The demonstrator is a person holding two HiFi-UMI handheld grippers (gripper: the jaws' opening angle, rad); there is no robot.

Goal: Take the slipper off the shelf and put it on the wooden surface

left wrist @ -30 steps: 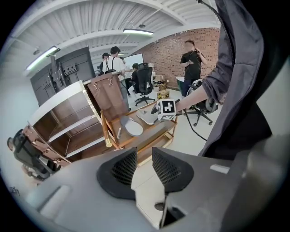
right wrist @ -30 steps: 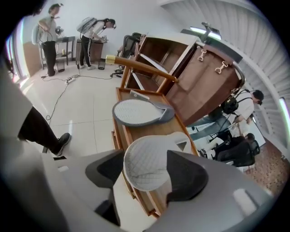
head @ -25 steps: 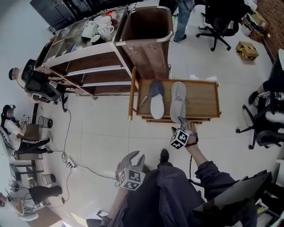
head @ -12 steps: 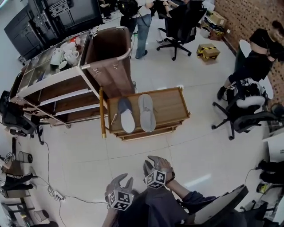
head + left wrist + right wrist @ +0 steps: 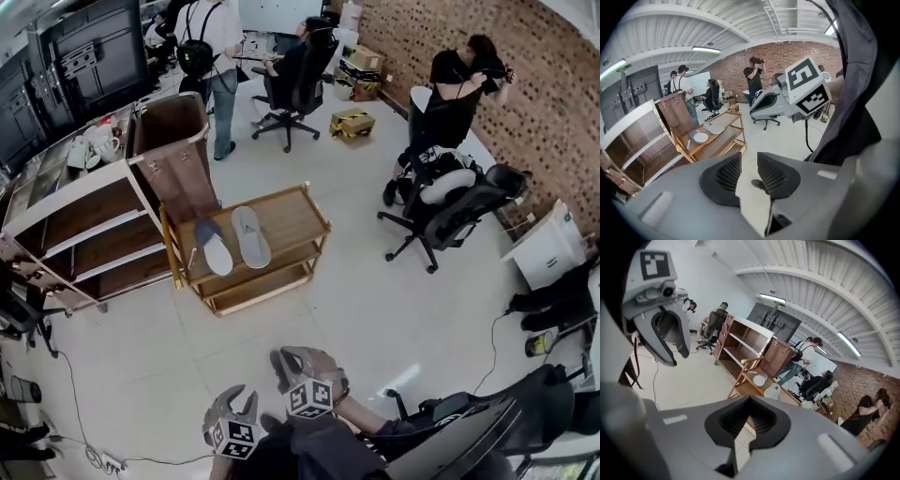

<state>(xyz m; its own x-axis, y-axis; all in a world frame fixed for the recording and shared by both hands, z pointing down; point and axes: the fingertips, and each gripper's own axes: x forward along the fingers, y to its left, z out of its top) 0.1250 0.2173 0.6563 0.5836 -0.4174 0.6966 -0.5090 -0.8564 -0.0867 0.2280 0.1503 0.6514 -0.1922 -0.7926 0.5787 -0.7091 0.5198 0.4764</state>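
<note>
The right gripper is clenched shut with nothing between its jaws. Its own view shows the ribbed pads meeting over bare floor. It hangs low near the person's body, with its marker cube facing up. The left gripper is just beside it on the left, released, with its two pads a little apart and empty. Both grippers are well away from the furniture.

The slippers are off the shelf unit. Both lie on the worktop of a low wooden cart, side by side and soles down. They sit toward the cart's end that stands next to the shelf unit. The dark-toed slipper has a pale insole and is the closer of the two to that end. The grey slipper lies just beside it, nearer the middle of the worktop.

A tall brown bin stands between the cart's far corner and the shelf unit. White mugs cluster on the shelf unit's top. Black office chairs stand on the white floor beyond the cart, by a brick wall.
</note>
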